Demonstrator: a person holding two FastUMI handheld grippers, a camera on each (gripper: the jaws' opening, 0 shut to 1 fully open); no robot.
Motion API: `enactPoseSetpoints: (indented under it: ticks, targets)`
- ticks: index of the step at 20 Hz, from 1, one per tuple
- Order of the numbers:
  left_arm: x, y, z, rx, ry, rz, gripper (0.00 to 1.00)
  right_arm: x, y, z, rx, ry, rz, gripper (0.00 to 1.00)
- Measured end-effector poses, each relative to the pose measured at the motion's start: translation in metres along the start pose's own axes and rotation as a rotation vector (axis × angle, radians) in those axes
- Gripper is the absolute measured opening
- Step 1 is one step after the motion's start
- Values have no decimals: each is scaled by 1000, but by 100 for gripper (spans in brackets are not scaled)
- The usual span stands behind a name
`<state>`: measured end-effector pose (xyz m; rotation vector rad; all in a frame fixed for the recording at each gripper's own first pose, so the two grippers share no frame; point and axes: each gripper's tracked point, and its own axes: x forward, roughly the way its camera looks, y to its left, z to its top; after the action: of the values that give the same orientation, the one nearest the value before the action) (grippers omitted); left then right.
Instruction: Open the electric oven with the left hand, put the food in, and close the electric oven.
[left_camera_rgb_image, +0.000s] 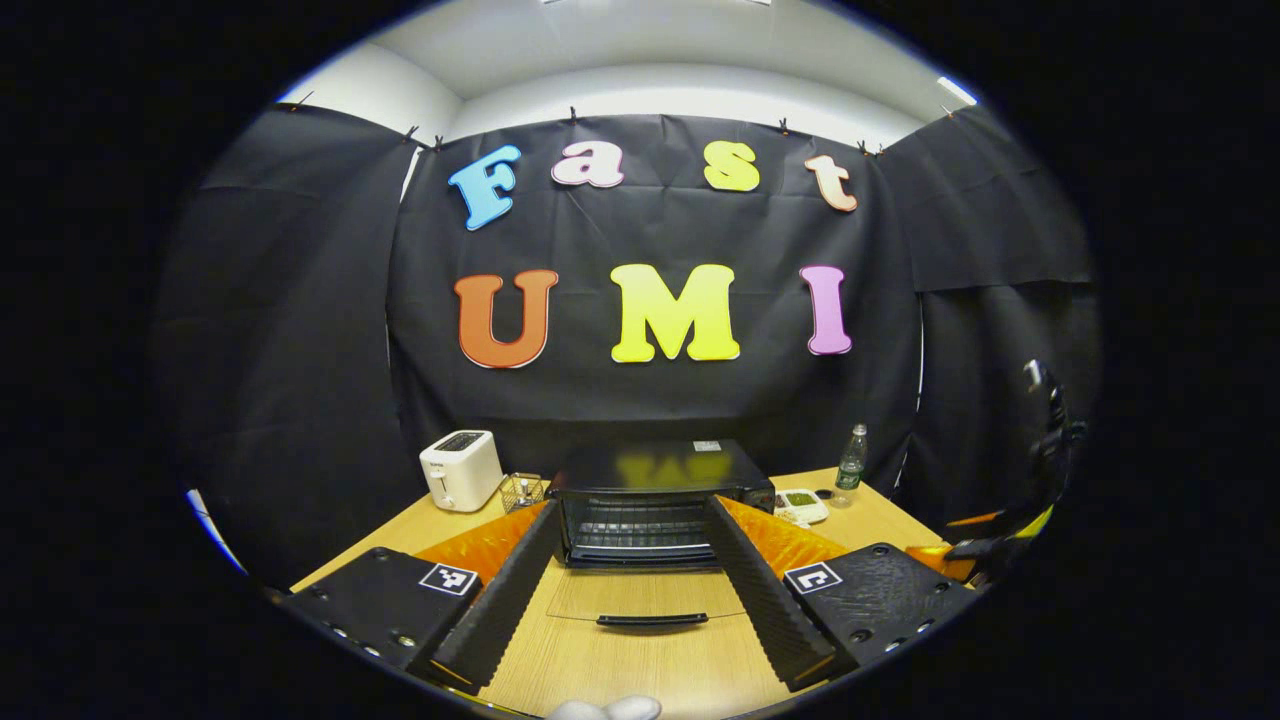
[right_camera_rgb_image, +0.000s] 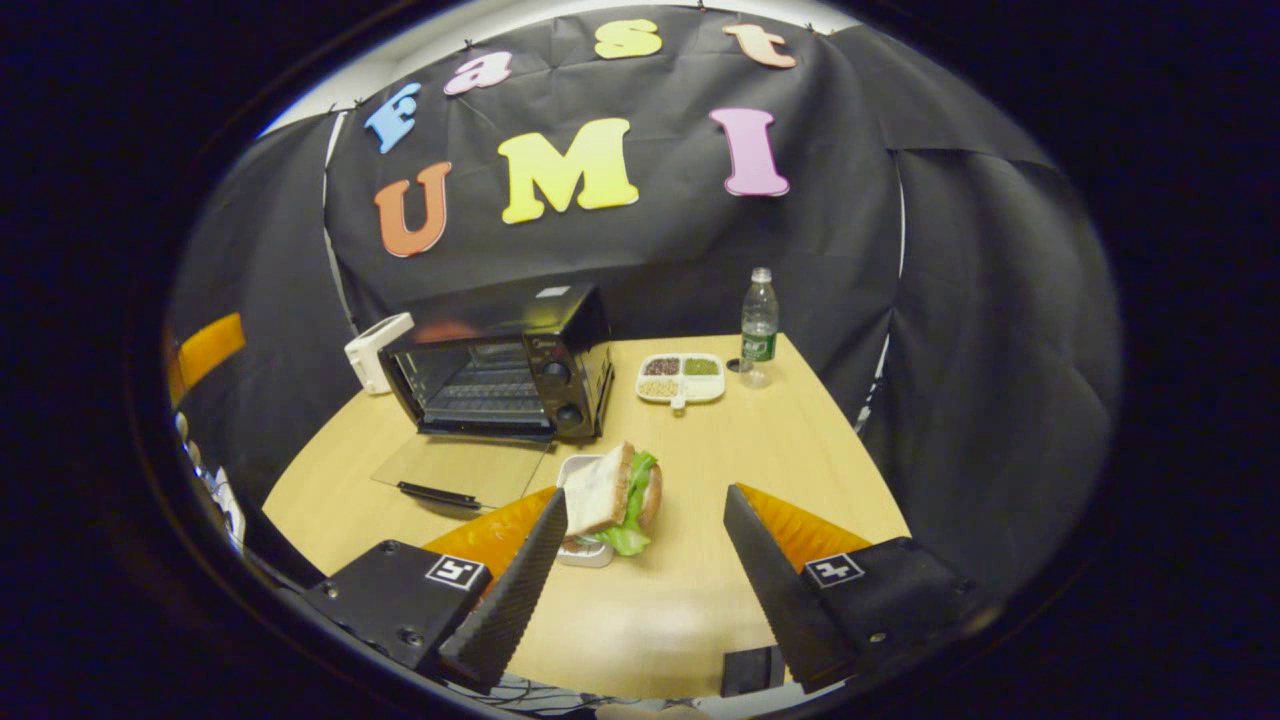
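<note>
Left gripper view: left gripper (left_camera_rgb_image: 640, 590), fingers spread and empty, is facing the black electric oven (left_camera_rgb_image: 655, 500) at 12 o'clock, its glass door (left_camera_rgb_image: 648, 600) lying open. Right gripper view: right gripper (right_camera_rgb_image: 650, 575), fingers apart, is framing the lettuce sandwich (right_camera_rgb_image: 615, 497) on a white dish; loading and closing appear still undone.
</note>
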<state>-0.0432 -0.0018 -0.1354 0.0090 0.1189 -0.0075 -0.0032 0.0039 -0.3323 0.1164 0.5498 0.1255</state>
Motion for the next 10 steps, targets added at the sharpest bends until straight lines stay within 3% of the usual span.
enactPoseSetpoints:
  ticks: [4,10]
  targets:
    - [-5,-9,24,6,-36,-6,95,37,0,-21,37,76,64,98]
    - [-4,-23,20,15,-4,12,96,94,5,-21,90,166,152,100]
